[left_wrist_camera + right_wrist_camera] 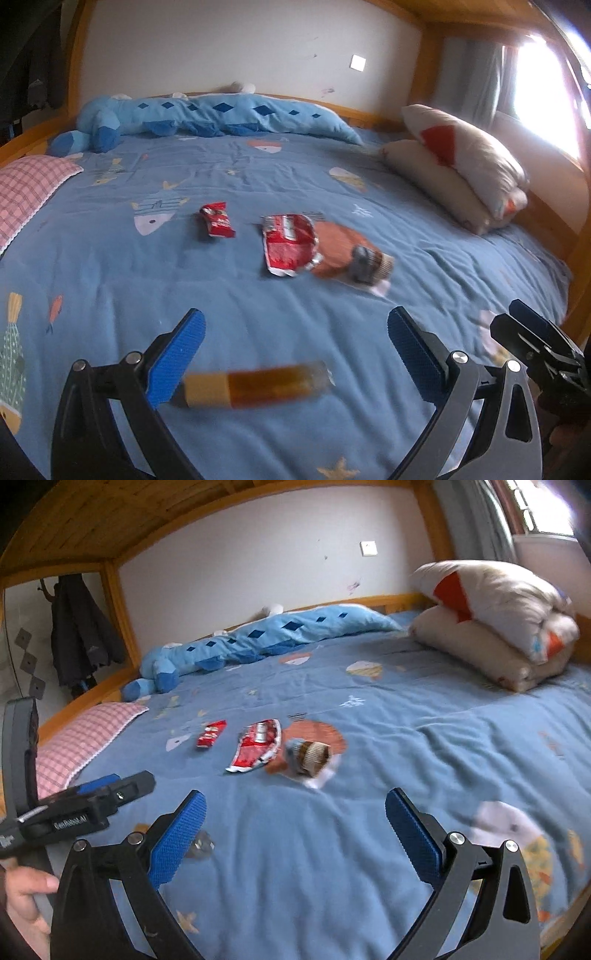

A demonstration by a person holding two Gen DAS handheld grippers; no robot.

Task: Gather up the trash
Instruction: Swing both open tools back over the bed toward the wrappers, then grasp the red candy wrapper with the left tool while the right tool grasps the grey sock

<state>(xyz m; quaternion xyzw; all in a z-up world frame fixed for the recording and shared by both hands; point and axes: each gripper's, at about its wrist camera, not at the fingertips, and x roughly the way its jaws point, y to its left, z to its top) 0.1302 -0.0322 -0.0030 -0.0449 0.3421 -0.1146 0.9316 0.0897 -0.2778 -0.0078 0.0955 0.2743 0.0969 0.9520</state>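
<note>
Both tongs spread, pinching nothing; left tongs [295, 347] view alone shows an amber bottle [255, 386] lying between its pads on the bed [258, 177]; right tongs [295, 827] view shows red wrappers [255, 751] farther off.

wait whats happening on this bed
A person holds a two-finger tool in each hand over a blue fish-print bedspread, clearing litter. Both the left tool and the right tool are open and hold nothing. Lying ahead of them are a small red snack wrapper, a larger torn red and silver wrapper and a brown-and-grey cupcake-like piece of trash. A blurred amber tube with a tan cap lies between the left tool's fingers, not gripped.
</note>
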